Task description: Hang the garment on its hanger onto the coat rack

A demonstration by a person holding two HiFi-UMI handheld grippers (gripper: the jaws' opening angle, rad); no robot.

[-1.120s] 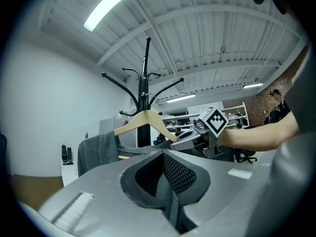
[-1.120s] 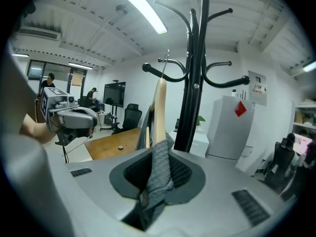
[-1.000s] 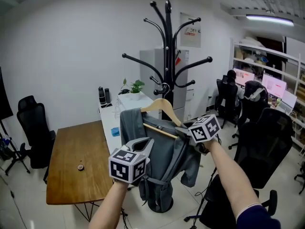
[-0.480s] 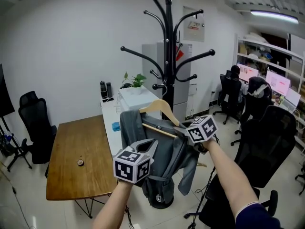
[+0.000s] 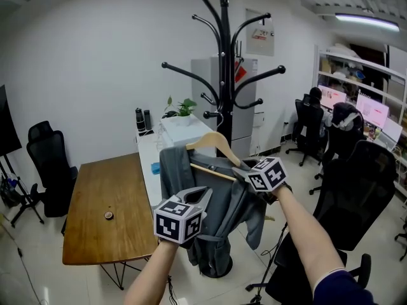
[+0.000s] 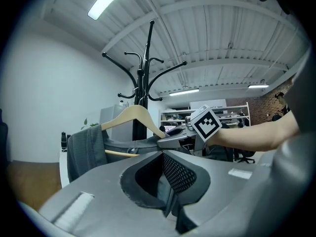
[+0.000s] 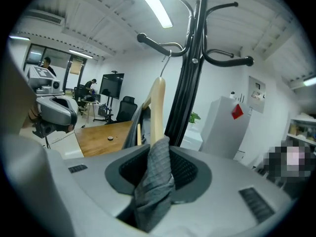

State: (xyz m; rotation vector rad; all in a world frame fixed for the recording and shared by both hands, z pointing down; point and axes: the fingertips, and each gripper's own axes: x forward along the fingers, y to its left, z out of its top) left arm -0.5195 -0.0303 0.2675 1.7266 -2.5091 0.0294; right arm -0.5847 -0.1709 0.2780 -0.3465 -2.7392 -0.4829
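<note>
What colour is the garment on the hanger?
Grey garment, with a fine grid texture, clearest in the right gripper view.

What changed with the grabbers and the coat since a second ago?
The fingers of the right gripper are opening, with fabric of the garment still between them. It and the left gripper edged slightly inward. The hanger stayed hooked on the coat rack.
</note>
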